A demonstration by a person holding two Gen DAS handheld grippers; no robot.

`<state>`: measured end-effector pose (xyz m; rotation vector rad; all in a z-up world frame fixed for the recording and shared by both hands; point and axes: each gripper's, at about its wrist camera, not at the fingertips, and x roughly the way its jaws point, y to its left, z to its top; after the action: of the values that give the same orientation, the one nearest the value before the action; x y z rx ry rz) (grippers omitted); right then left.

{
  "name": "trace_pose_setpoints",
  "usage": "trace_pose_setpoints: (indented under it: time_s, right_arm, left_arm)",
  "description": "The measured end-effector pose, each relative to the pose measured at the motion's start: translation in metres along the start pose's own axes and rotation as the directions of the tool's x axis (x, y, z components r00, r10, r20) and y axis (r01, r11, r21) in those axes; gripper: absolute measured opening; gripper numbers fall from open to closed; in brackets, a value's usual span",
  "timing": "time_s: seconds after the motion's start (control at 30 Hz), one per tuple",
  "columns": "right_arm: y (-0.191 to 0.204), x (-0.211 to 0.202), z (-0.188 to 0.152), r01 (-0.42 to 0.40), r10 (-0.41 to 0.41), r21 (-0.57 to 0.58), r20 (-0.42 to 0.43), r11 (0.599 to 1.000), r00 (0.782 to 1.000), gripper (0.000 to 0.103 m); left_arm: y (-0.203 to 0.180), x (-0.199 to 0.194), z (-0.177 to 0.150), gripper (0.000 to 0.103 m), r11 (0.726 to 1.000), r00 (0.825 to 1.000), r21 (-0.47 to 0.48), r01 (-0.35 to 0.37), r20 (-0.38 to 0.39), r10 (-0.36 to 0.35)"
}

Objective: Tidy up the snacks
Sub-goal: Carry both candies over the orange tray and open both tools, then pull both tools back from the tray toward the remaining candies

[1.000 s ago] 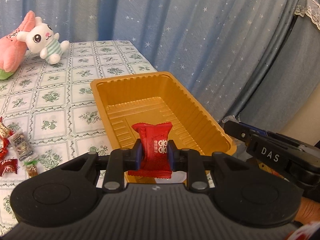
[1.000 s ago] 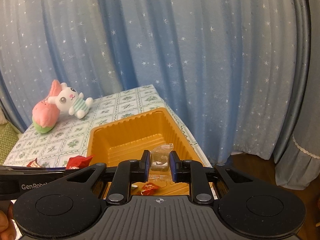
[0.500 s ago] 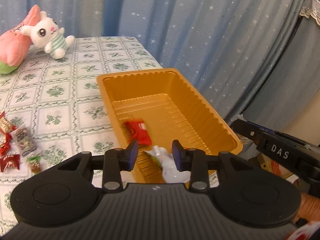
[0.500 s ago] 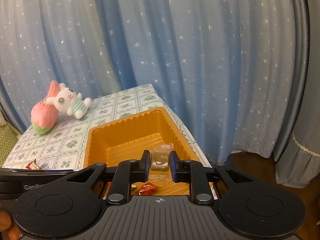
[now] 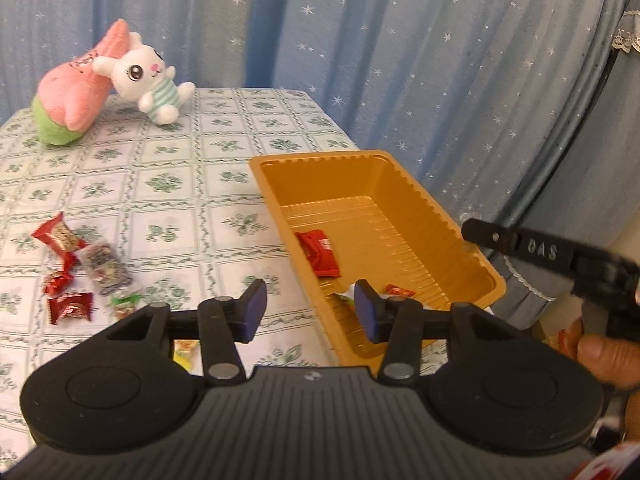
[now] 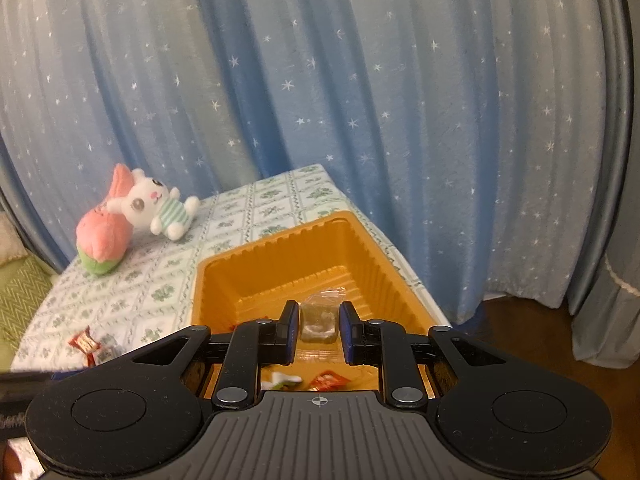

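An orange plastic tray (image 5: 436,216) stands at the table's right edge; it also shows in the right wrist view (image 6: 384,268). A red snack packet (image 5: 320,252) lies in it, with a small red packet (image 5: 398,290) and a white-green one near its front end. My left gripper (image 5: 308,310) is open and empty above the tray's near left rim. My right gripper (image 6: 318,330) hovers over the tray with its jaws slightly parted around a clear-wrapped snack (image 6: 318,322). Several loose snacks (image 5: 80,272) lie on the tablecloth to the left.
A pink and white plush toy (image 5: 108,80) lies at the table's far left; it also shows in the right wrist view (image 6: 132,216). Blue star curtains hang behind. The table edge runs just right of the tray. The right gripper's body (image 5: 560,256) shows at the right.
My left gripper opened and dropped the red packet into the tray, then drew back to the left. My right gripper's jaws have parted slightly around the clear snack.
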<state>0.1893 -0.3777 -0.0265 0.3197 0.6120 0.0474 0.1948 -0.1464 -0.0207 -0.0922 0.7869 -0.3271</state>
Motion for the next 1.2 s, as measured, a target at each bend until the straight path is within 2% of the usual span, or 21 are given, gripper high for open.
trace_pose_setpoints:
  time_s: [0.07,0.1,0.13,0.43,0.63,0.9,1.2]
  right_arm:
    - [-0.003,0.003,0.002,-0.01,0.01,0.027,-0.009,1.0,1.0,0.037]
    - [-0.005,0.0,0.002,-0.013,0.013,0.038,0.004,0.999,1.0,0.061]
    - [-0.006,-0.003,0.002,-0.015,0.014,0.045,0.021,0.999,1.0,0.069]
    - [-0.01,-0.034,-0.01,0.04,-0.04,0.084,-0.008,0.996,0.999,0.069]
    - [0.006,-0.062,-0.03,0.048,-0.046,0.08,-0.029,0.996,0.999,0.069]
    - [0.039,-0.09,-0.059,0.018,-0.015,0.054,-0.048,0.998,0.999,0.069]
    - [0.072,-0.105,-0.077,-0.023,0.023,0.01,-0.071,1.0,0.997,0.069]
  left_arm:
    - [0.003,-0.005,-0.003,0.052,1.0,1.0,0.005,-0.013,0.005,0.013]
    - [0.004,-0.008,-0.005,0.055,1.0,1.0,0.006,-0.019,0.008,0.019]
    - [0.006,-0.01,-0.007,0.058,1.0,1.0,0.007,-0.025,0.01,0.025]
    - [0.027,-0.038,-0.03,0.062,0.998,0.998,-0.033,-0.06,0.011,0.061]
    - [0.04,-0.063,-0.045,0.068,0.995,0.996,-0.055,-0.083,0.02,0.084]
    - [0.059,-0.101,-0.065,0.075,0.989,0.992,-0.081,-0.122,0.035,0.125]
    - [0.084,-0.135,-0.08,0.076,0.977,0.981,-0.112,-0.179,0.051,0.185]
